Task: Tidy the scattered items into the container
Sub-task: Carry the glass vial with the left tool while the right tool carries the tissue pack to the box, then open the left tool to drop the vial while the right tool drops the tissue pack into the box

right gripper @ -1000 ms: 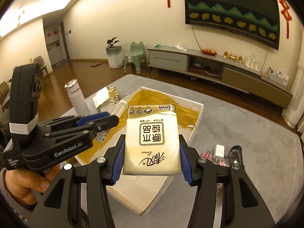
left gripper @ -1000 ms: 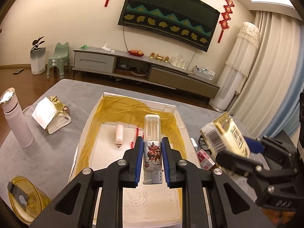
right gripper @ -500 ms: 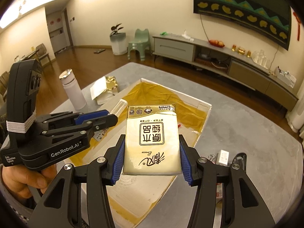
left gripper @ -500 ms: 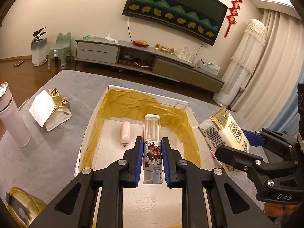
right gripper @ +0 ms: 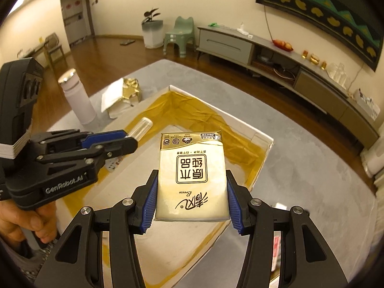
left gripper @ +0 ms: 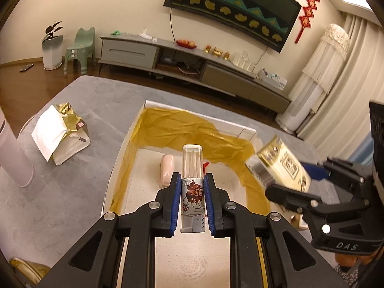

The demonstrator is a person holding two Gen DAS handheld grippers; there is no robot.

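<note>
A white cardboard box (left gripper: 124, 148) (right gripper: 261, 139) lined with yellow tape lies open on the grey table. My left gripper (left gripper: 192, 184) (right gripper: 130, 141) is shut on a clear-capped toothpick dispenser (left gripper: 192, 180) (right gripper: 141, 126) with a cartoon label, held over the box's inside. My right gripper (right gripper: 192, 189) (left gripper: 288, 182) is shut on a cream and gold tissue pack (right gripper: 192, 175) (left gripper: 278, 163), which hovers over the box's right side. A pink oblong item (left gripper: 167, 170) and a small red item (left gripper: 206, 165) rest on the box floor.
A white bottle (right gripper: 76, 98) (left gripper: 12, 153) stands left of the box, beside a gold and white paper bag (left gripper: 60, 136) (right gripper: 120, 96). A yellow lid (left gripper: 26, 271) lies at the table's near left. Small items (right gripper: 276, 247) sit right of the box. A hand (right gripper: 26, 223) holds the left gripper.
Both grippers moved forward over the box with their loads still held. The tissue pack shifted from beside the box's right wall to above its inside.
</note>
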